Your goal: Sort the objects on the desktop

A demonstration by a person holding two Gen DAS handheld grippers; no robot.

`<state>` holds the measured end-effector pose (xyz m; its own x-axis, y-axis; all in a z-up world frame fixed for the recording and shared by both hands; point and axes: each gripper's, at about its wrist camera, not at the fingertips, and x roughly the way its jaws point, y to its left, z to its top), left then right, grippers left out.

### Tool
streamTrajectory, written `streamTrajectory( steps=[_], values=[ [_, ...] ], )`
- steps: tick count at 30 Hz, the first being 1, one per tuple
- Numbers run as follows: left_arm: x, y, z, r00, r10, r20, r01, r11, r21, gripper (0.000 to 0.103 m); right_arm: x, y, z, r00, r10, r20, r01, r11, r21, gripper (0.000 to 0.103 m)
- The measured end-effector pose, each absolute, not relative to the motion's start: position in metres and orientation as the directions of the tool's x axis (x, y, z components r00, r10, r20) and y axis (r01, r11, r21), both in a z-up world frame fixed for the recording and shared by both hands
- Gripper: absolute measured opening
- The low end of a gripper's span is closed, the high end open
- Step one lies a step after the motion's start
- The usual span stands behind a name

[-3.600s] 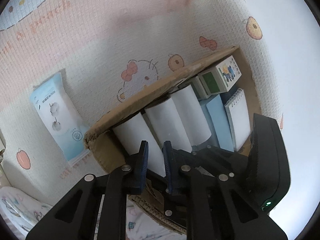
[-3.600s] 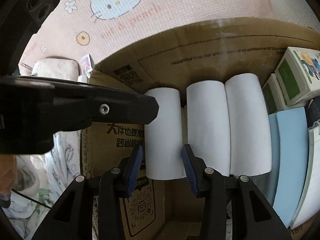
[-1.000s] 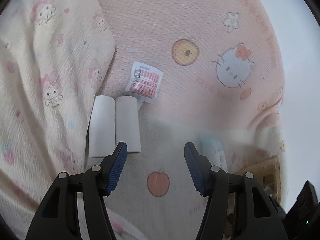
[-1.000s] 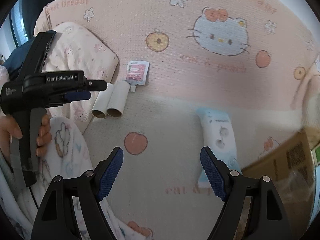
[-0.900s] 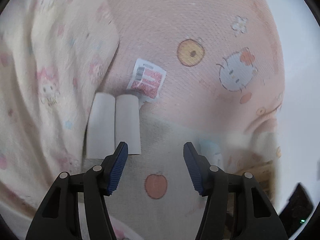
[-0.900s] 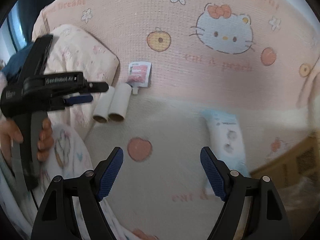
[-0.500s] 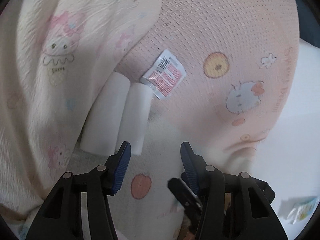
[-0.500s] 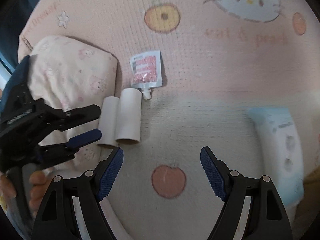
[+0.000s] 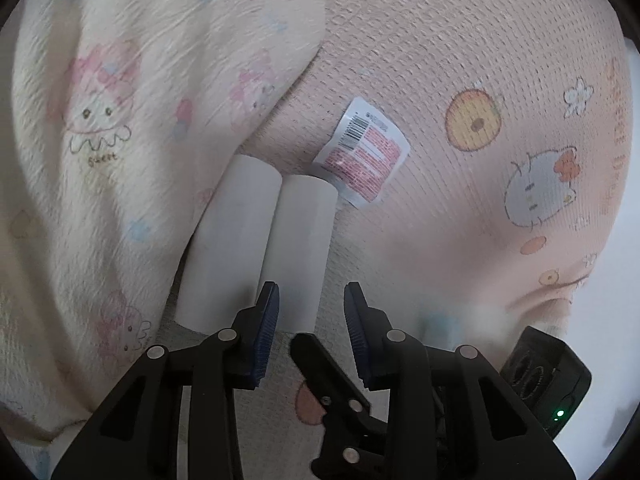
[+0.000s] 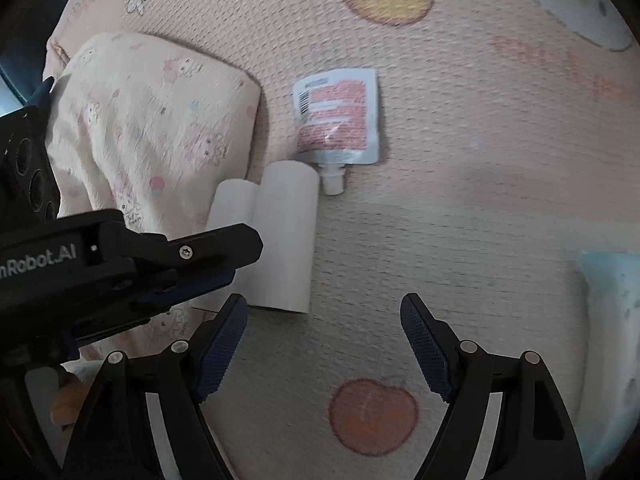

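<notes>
Left gripper, jaws closing, is straddling the near end of the right-hand white paper roll, whose long axis is running away along its fingers.

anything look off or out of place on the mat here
Nothing spilled or damaged. The two white rolls lie side by side and touching, half tucked against the cream blanket. The spout pouch lies flat, spout by one roll's end. The left gripper, jaws closing, straddles the near end of one roll.

Printed mat: two rolls ahead of left tool, pouch beyond, blanket left.
</notes>
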<state>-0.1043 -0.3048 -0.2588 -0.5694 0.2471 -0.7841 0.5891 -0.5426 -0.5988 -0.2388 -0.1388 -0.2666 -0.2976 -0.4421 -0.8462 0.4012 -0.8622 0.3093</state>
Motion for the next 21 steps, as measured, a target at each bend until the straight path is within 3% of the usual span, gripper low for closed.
streamTrajectory(
  steps=[12,17,18,19,21],
  values=[
    [-0.112,-0.307,-0.267,-0.532,0.232,-0.814,0.641,-0.518,-0.566,0.037,-0.251,-0.153,-0.281,-0.254,-0.502,-0.827,0.418,-0.828,0.375,0.067],
    [-0.109,-0.31,-0.269,-0.534,0.247,-0.808,0.635,-0.515,-0.577,0.037,-0.256,-0.147,-0.285,-0.201,-0.578,-0.791,0.408,-0.784,0.468,0.052],
    [-0.109,-0.311,-0.27,-0.53,0.255,-0.808,0.634,-0.514,-0.578,0.037,-0.256,-0.146,-0.285,-0.192,-0.599,-0.778,0.414,-0.768,0.489,0.042],
    [-0.108,-0.311,-0.272,-0.525,0.262,-0.809,0.632,-0.517,-0.577,0.037,-0.255,-0.146,-0.284,-0.192,-0.601,-0.776,0.423,-0.764,0.487,0.039],
    [-0.109,-0.309,-0.273,-0.515,0.279,-0.811,0.621,-0.53,-0.577,0.037,-0.252,-0.149,-0.281,-0.206,-0.579,-0.789,0.452,-0.771,0.448,0.039]
  ],
)
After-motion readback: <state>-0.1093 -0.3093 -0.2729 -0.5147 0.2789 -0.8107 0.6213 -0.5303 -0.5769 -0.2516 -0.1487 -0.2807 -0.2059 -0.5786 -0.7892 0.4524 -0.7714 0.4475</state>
